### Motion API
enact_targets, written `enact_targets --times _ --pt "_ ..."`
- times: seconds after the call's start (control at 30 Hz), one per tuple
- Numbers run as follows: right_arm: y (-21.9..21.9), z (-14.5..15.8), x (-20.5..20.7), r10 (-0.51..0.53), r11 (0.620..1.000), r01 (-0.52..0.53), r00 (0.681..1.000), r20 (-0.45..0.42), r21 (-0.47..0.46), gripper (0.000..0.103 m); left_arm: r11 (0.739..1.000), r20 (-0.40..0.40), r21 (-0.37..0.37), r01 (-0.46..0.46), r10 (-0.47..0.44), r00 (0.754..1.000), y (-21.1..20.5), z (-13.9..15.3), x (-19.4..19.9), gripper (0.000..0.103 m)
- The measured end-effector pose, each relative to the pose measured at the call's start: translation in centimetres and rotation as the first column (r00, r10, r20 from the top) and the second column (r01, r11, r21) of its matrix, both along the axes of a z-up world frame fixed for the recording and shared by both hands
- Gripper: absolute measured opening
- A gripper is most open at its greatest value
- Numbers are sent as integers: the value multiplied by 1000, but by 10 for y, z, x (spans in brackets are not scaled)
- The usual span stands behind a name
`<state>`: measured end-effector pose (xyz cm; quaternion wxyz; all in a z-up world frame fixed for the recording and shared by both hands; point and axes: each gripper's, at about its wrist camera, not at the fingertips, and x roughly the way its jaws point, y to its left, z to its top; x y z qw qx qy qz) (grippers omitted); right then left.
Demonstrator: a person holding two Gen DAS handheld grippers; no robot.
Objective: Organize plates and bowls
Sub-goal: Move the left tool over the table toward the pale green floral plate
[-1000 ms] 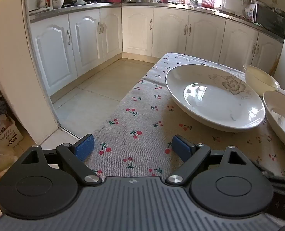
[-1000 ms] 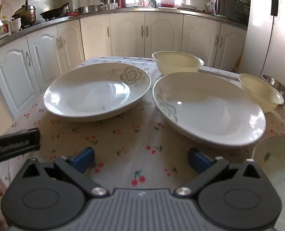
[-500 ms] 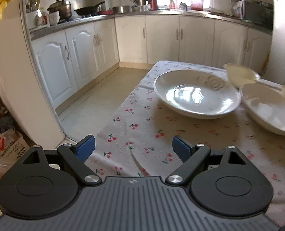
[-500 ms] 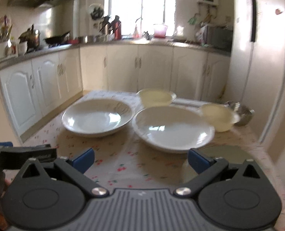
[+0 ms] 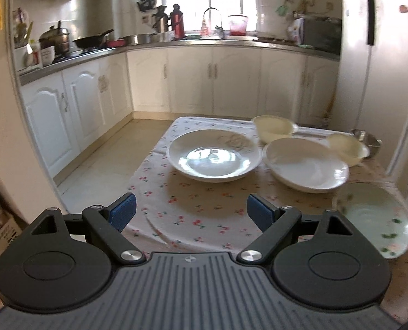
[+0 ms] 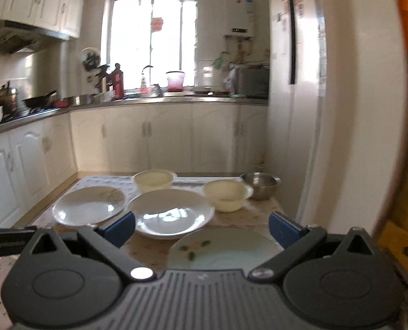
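On the cherry-print tablecloth [image 5: 198, 206] lie two large white plates: a left one [image 5: 213, 155] [image 6: 89, 206] with a flower print and a right one [image 5: 306, 165] [image 6: 171, 213]. A pale green plate [image 5: 374, 217] [image 6: 226, 250] lies nearest, at the right. Two cream bowls [image 5: 274, 128] [image 5: 348, 148] [image 6: 153, 180] [image 6: 226, 194] and a steel bowl [image 5: 367, 141] [image 6: 260, 184] stand at the far side. My left gripper [image 5: 191, 211] is open and empty, held above the table's near edge. My right gripper [image 6: 201, 227] is open and empty, above the green plate.
White kitchen cabinets [image 5: 88, 104] and a counter with pots run along the left and back walls. A tall fridge [image 6: 314, 110] stands right of the table. Open floor [image 5: 107, 154] lies left of the table. Part of the left gripper [image 6: 8, 240] shows in the right wrist view.
Both grippers have pulled back and risen away from the plates, so the whole table and the green plate have come into view. Both stay open and empty.
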<state>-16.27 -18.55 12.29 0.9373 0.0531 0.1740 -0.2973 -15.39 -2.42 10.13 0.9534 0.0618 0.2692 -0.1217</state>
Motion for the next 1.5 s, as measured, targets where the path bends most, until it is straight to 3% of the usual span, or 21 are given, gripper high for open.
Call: enact_targets --times 0.43,0.8,1.5 --pt "3 18 -54 -22 997 19 999 43 73 102 994 -14 -50 93 -94 995 4 19 -38 103" --pt "10 20 -78 -53 996 49 997 53 73 102 990 -30 -25 141 -142 989 3 18 -55 103" --pt "9 -1 -79 -57 989 59 998 -20 133 102 985 -122 18 170 -167 978 1 4 -49 103"
